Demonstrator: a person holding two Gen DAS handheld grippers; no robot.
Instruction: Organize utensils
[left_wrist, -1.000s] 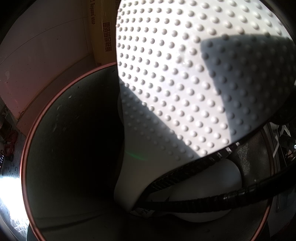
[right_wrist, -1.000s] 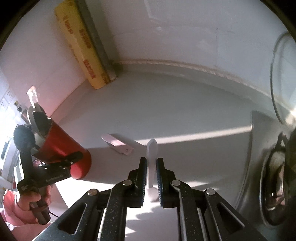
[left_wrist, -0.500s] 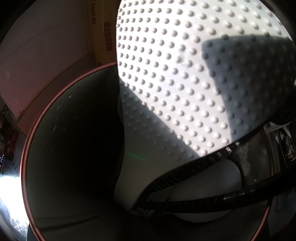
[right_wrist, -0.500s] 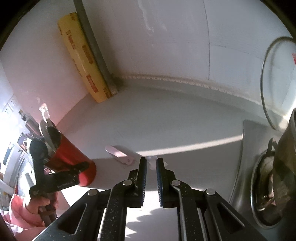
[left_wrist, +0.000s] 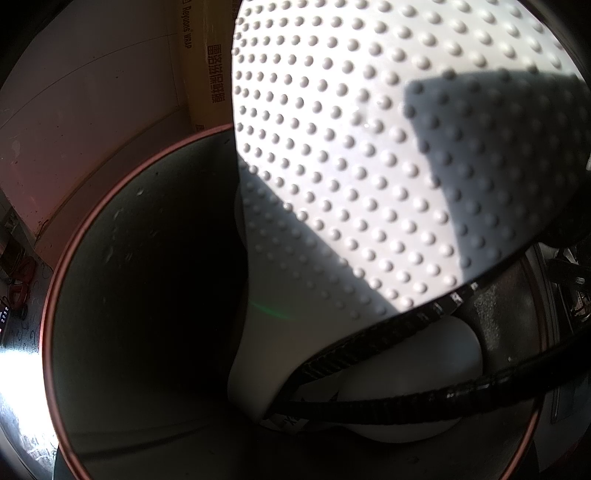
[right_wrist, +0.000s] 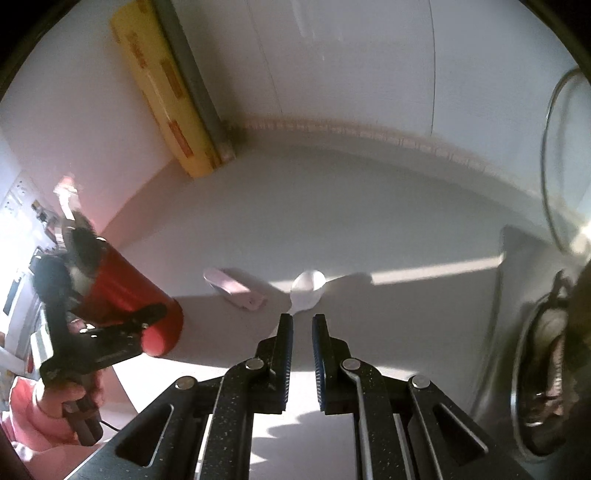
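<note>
Seen from the left wrist, a red cup (left_wrist: 59, 295) fills the picture, with a white dimpled rice paddle (left_wrist: 369, 166) and black utensils (left_wrist: 406, 402) standing inside it. From the right wrist, that red cup (right_wrist: 125, 284) hangs tilted at the left, and my left gripper (right_wrist: 107, 291) is shut on its sides. My right gripper (right_wrist: 302, 321) hovers over the counter, its jaws opening with nothing between them. A white spoon (right_wrist: 307, 290) lies on the counter just past its fingertips. A small pink utensil (right_wrist: 236, 291) lies left of the spoon.
A yellow cling-wrap box (right_wrist: 162, 85) leans in the back corner against the white wall. A steel sink (right_wrist: 517, 332) with things in it sits at the right, under a glass lid (right_wrist: 554, 147). A hand (right_wrist: 59, 398) in a pink sleeve holds the left gripper.
My right gripper has let go of the white spoon, which stood between its fingers and now lies on the counter ahead. Its jaws stand a little wider. The left view is unchanged.
</note>
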